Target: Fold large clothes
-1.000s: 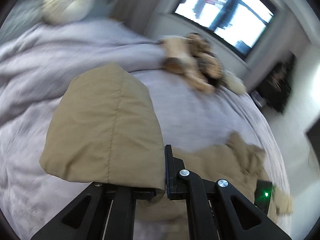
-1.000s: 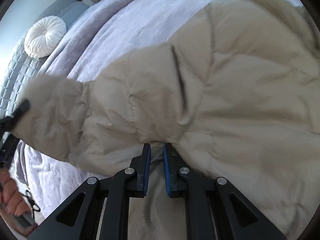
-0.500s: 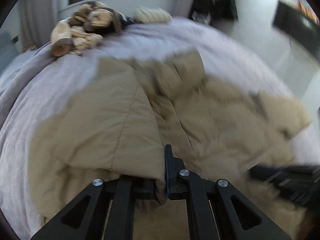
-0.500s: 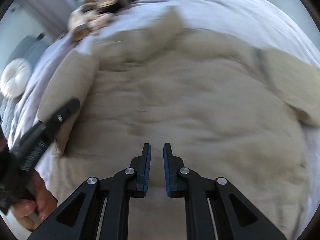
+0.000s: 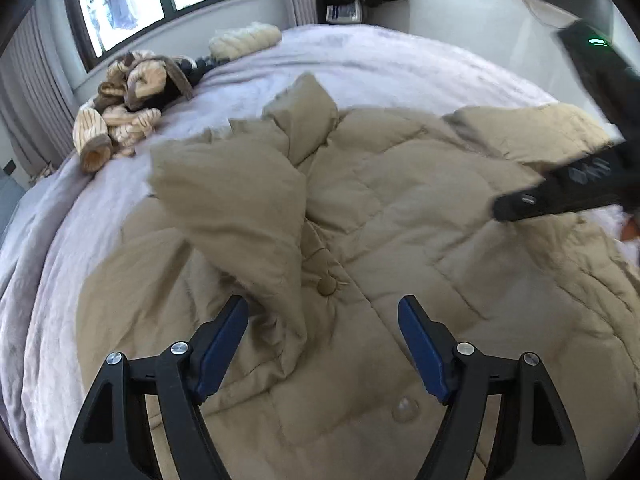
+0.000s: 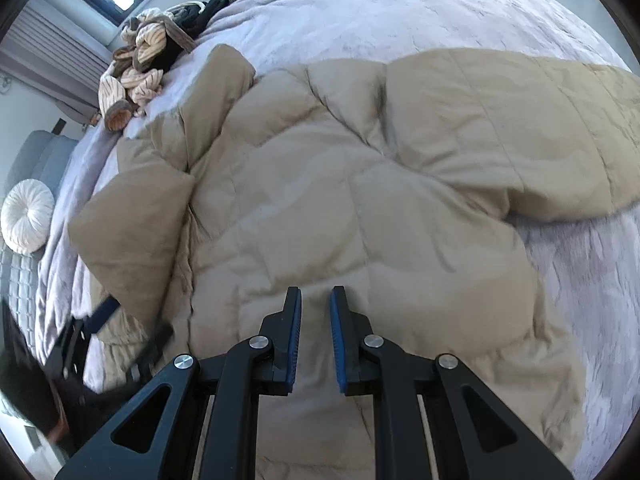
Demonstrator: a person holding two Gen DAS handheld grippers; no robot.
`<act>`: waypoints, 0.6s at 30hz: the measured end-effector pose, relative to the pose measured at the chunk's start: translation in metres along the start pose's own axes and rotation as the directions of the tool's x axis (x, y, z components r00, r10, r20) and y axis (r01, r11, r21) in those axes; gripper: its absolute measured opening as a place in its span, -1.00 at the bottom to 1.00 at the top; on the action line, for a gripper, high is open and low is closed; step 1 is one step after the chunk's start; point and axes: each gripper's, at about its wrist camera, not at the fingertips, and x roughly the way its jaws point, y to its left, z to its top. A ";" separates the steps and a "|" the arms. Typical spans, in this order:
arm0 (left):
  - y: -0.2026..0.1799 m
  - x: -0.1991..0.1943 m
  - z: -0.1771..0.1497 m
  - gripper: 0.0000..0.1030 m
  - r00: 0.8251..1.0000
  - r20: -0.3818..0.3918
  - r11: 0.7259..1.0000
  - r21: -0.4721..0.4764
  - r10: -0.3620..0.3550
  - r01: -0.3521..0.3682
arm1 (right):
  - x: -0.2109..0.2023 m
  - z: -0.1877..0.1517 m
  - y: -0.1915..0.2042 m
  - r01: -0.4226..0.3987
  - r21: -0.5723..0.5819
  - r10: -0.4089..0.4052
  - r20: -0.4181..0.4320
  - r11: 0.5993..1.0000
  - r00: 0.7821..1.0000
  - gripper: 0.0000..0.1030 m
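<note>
A tan quilted puffer coat lies spread on the lilac bed cover, front side up with buttons showing. Its left sleeve lies folded across the chest. My left gripper is open just above the coat, with the sleeve's cuff between its fingers but not pinched. My right gripper hovers over the coat, fingers nearly together with a narrow gap and nothing between them. The right sleeve lies stretched out to the right. Each gripper shows in the other's view: the right one at the right edge, the left one at lower left.
A heap of striped knitwear lies at the far left of the bed. A cream cushion lies beyond it near the window. A round white cushion rests by the grey headboard.
My left gripper carried the sleeve over the coat's chest, then opened and let it go. My right gripper drew back from the coat and stayed nearly closed.
</note>
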 end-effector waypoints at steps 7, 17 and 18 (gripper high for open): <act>0.091 -0.042 -0.011 0.52 0.964 0.064 0.954 -0.177 0.259 -0.244 | -0.007 0.026 0.039 -0.110 -0.021 0.110 0.031 0.994 0.993 0.42; 0.209 0.009 -0.068 0.52 0.914 -0.237 0.765 -0.501 0.330 -0.405 | 0.041 -0.014 0.214 0.144 -0.560 -0.075 0.144 0.816 0.987 0.66; 0.207 0.013 -0.071 0.52 0.911 -0.247 0.765 -0.495 0.331 -0.412 | 0.047 -0.016 0.217 0.198 -0.563 -0.112 0.183 0.803 0.977 0.65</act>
